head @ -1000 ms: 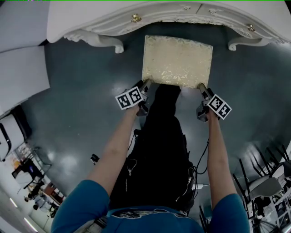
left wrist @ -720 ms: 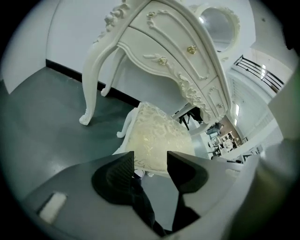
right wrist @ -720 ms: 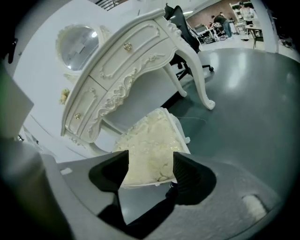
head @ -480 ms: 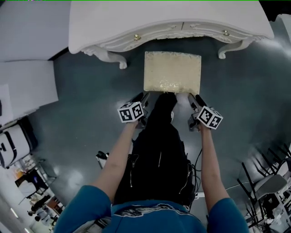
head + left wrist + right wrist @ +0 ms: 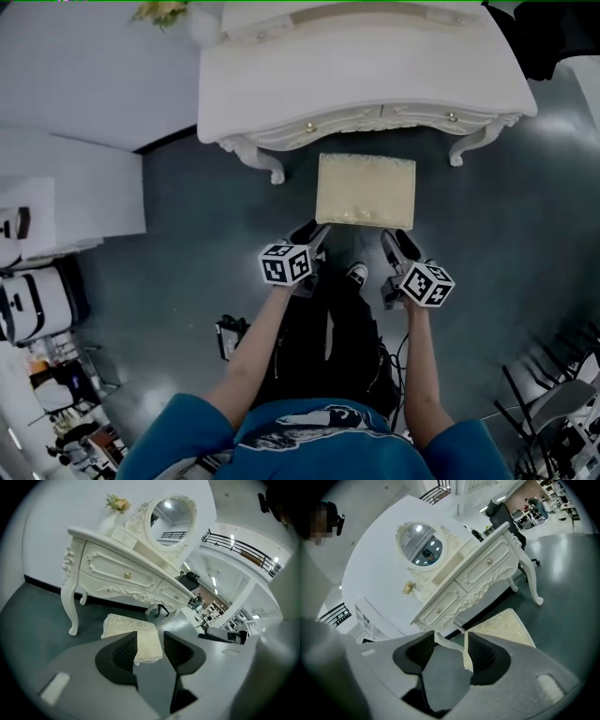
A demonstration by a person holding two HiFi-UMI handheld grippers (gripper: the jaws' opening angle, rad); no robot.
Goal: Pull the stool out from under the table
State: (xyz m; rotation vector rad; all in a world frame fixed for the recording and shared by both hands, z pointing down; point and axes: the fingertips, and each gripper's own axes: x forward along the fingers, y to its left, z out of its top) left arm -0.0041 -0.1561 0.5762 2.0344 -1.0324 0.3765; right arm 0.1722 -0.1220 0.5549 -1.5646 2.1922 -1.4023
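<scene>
Cream embossed fabric covers the 1 stool (image 5: 366, 190). It stands on the dark grey-green floor (image 5: 187, 281) just in front of the 1 white dressing table (image 5: 356, 75). Whole seat in sight, none of it under the top, roughly btw the table's 2 curved front legs (image 5: 270, 167). Table front has 2 drawers (image 5: 117, 571) w/ 2 gold knobs (image 5: 309, 127). On top: 1 oval mirror (image 5: 171, 520) & 1 small bunch of flowers (image 5: 117, 502).

2 grippers, 1 per hand, each w/ 1 marker cube (image 5: 286, 264). In head view the L gripper (image 5: 317, 232) points at the stool's near-left corner, the R gripper (image 5: 388, 238) at its near-right corner.

L gripper view: jaws apart, ribbed pads (image 5: 125, 651) bare. Stool corner shows thru the gap but lies beyond the tips, untouched, so nothing held.

R gripper view: jaws apart & closing, nothing pinched. 1 stool corner edge & 1 table leg show thru the gap, further off.

Person: teal top (image 5: 309, 441), black trousers (image 5: 323, 356), 2 bare forearms (image 5: 258, 352) stretched fwd, 1 pale shoe tip (image 5: 356, 272) btw the grippers.
</scene>
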